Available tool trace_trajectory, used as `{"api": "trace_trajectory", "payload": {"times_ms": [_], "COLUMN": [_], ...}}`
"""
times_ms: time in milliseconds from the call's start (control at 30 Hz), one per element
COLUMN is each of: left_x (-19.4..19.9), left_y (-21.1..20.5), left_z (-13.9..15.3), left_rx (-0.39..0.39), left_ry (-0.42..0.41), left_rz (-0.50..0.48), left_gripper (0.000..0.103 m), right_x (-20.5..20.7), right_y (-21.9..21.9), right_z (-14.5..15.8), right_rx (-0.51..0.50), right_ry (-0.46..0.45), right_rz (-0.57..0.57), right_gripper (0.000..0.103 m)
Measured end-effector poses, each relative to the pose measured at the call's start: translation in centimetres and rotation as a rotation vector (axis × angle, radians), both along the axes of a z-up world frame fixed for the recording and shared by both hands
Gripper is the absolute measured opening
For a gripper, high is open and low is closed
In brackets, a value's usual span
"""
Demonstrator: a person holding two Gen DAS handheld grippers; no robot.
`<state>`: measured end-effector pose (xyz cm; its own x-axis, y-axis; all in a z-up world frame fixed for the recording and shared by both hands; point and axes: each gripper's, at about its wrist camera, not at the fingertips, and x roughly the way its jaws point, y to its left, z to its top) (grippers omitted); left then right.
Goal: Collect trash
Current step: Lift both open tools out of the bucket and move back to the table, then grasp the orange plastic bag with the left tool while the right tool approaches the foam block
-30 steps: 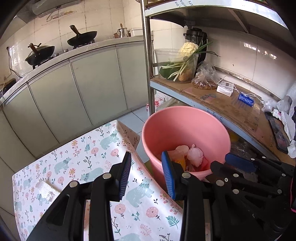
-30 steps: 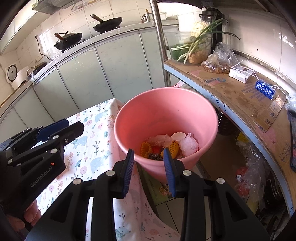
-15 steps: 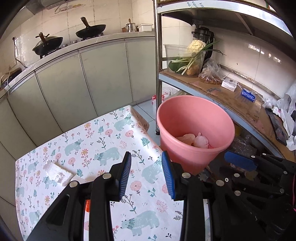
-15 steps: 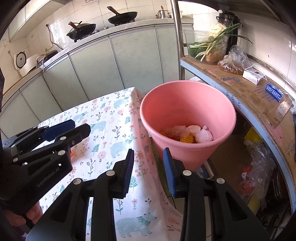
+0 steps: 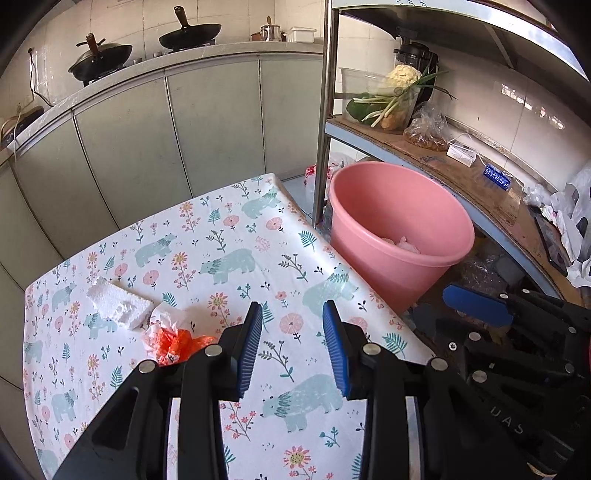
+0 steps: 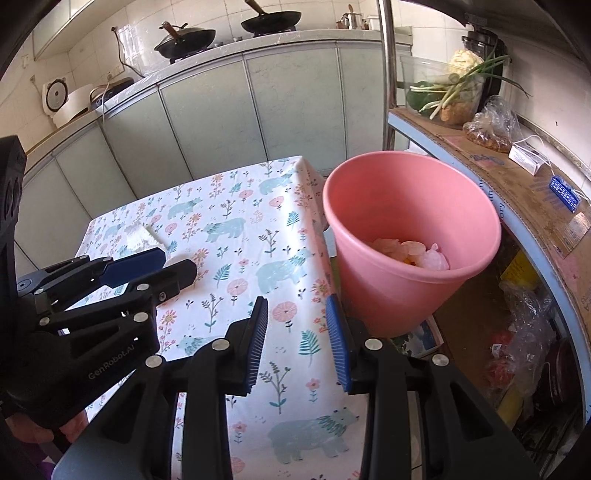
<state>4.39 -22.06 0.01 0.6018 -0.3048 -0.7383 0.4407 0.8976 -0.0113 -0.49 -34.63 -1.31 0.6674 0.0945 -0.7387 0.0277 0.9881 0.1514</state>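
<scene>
A pink bucket [image 5: 400, 225] stands off the table's right edge, with several pieces of trash [image 6: 410, 253] inside; it also shows in the right wrist view [image 6: 410, 229]. On the floral tablecloth [image 5: 229, 258] lie a white foam block [image 5: 118, 302] and a crumpled orange-and-white wrapper [image 5: 173, 338]. My left gripper [image 5: 291, 328] is open and empty above the table, the wrapper just to its left. My right gripper [image 6: 297, 332] is open and empty over the table's right edge, beside the bucket. The foam block [image 6: 142, 234] shows partly behind the left gripper [image 6: 147, 269] in the right wrist view.
A metal shelf rack [image 5: 443, 162] stands right of the bucket, its post [image 5: 325, 110] close to the rim, with a tub of vegetables [image 5: 384, 99], bags and boxes. Grey-green cabinets [image 5: 166, 129] with woks [image 5: 188, 31] run behind the table.
Both grippers have pulled back from above the bucket and swung left over the table. The foam block and the orange wrapper have come into view. Both stay open and empty.
</scene>
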Motion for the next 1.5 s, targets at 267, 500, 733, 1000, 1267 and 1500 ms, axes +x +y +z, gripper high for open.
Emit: {"api": "trace_trajectory", "payload": {"times_ms": [267, 500, 733, 1000, 1267, 1500], "left_x": [-0.2, 0.4, 1.6, 2.7, 3.7, 4.6], "left_y": [2.2, 3.9, 5.9, 10.8, 10.5, 9.4], "left_z": [-1.1, -2.0, -2.0, -2.3, -3.7, -4.8], "left_rx": [0.014, 0.017, 0.011, -0.043, -0.047, 0.009], "left_ry": [0.011, 0.034, 0.019, 0.063, 0.116, 0.094], "left_rz": [0.005, 0.028, 0.022, -0.025, -0.042, 0.0], "left_gripper": [0.033, 0.033, 0.033, 0.033, 0.033, 0.033], "right_x": [0.5, 1.1, 2.0, 3.5, 3.9, 4.0], "right_y": [2.0, 3.1, 2.9, 3.2, 4.3, 4.3], "right_z": [-0.8, -1.5, -2.0, -3.5, -4.5, -5.1], "right_rx": [-0.012, -0.018, -0.001, 0.051, 0.064, 0.07], "right_ry": [0.028, 0.05, 0.055, 0.091, 0.102, 0.117], "right_rz": [0.05, 0.082, 0.084, 0.116, 0.17, 0.172], "right_gripper": [0.033, 0.033, 0.033, 0.033, 0.033, 0.033]}}
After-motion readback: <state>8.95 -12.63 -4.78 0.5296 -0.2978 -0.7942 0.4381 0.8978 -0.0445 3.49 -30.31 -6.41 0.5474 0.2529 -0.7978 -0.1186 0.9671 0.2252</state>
